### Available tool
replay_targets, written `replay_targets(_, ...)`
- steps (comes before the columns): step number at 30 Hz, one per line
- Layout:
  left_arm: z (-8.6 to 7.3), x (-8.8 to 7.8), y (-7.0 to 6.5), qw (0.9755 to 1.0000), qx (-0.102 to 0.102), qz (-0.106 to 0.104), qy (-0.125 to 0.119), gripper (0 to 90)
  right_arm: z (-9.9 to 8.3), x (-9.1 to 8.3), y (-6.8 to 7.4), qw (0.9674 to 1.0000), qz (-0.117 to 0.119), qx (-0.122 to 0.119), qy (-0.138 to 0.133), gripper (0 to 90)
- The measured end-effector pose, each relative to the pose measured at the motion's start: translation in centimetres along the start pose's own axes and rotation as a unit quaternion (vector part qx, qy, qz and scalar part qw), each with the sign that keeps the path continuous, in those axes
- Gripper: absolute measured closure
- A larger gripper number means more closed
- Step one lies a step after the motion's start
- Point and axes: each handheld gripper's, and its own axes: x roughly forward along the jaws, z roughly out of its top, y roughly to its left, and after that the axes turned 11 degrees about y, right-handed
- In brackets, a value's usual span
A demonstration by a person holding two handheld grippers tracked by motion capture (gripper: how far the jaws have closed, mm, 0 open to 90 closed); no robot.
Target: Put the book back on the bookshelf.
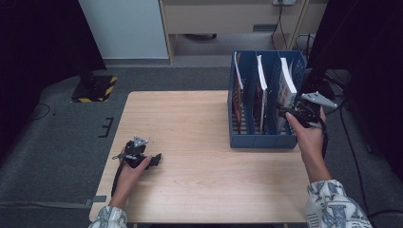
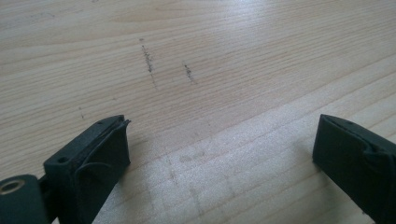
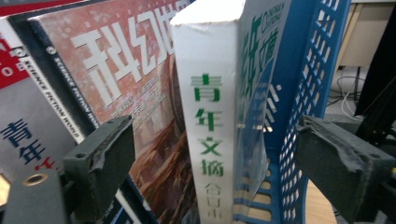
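Black jaws of the right gripper [image 3: 215, 154] are seen spread wide, with a white-spined book [image 3: 208, 116] between them but untouched. That book is stood upright in the rightmost compartment of a blue file rack [image 1: 259, 140] at the table's [image 1: 190, 142] right side. Near the left edge, the left gripper [image 1: 154, 160] is held open over bare wood.

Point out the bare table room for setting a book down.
Free: the wooden table between the left gripper and the blue file rack, plus the front strip below the rack. Crowded: the rack's slots, each holding a book, where the right gripper works.
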Motion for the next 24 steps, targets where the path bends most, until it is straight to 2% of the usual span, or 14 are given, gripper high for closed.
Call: replay_targets(24,0.0,0.0,-0.1,1.0000,-0.001,0.001,0.002,2.5,-1.0,-1.2,0.9,0.9990,0.022,-0.028,0.028,6.8)
